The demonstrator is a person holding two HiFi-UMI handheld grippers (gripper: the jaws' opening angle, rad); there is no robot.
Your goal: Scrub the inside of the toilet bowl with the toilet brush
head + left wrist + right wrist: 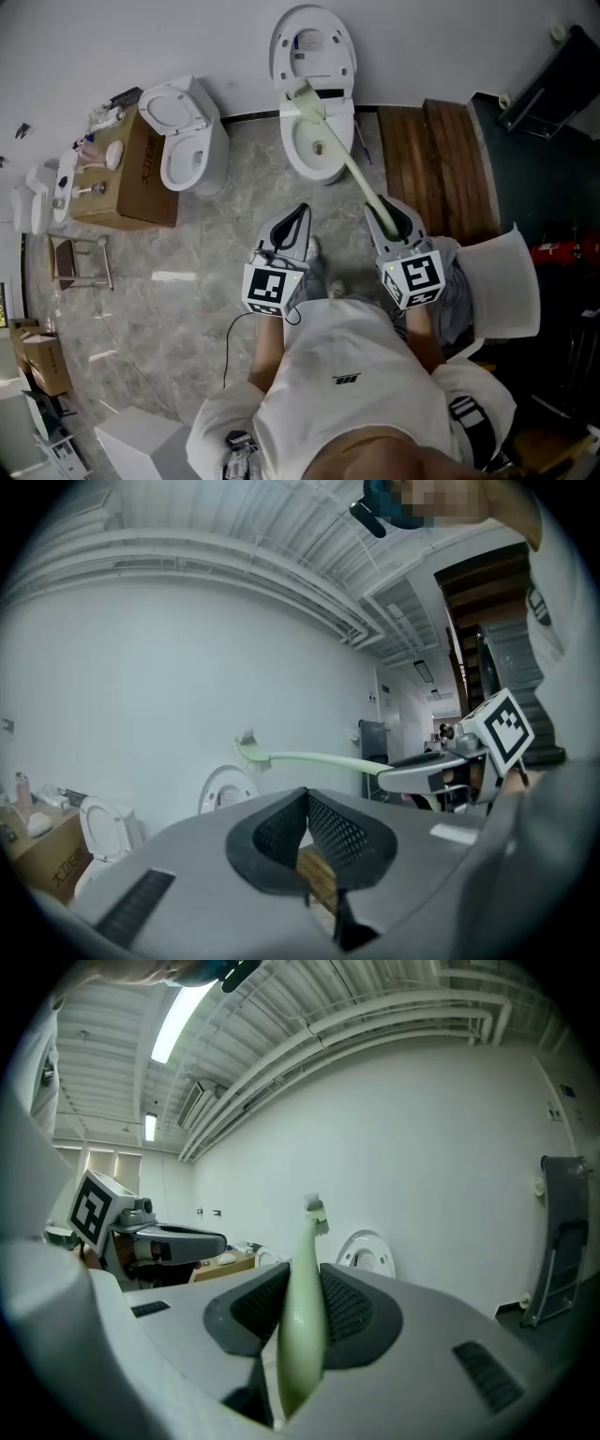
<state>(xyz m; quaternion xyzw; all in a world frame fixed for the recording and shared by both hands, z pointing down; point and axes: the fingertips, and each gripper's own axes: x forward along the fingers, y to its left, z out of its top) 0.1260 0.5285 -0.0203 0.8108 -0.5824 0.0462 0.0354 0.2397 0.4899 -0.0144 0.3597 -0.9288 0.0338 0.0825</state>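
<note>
The white toilet (298, 150) stands against the far wall with its lid (312, 45) raised. My right gripper (384, 211) is shut on the handle of the pale green toilet brush (342, 155). The brush slants up and left, and its head (302, 94) is in the air over the back of the bowl. In the right gripper view the handle (305, 1307) is pinched between the jaws of the right gripper (302, 1326). My left gripper (298, 216) is shut and empty, level with the right one. The left gripper view shows the left gripper (306, 808), the brush (319, 759) and the lid (225, 789).
A second toilet (187, 141) stands to the left, beside a cardboard box (141, 183) with small items on top. A wooden platform (436, 155) lies right of the toilet. A white chair (511, 281) is close at my right. A cable (230, 347) trails on the marble floor.
</note>
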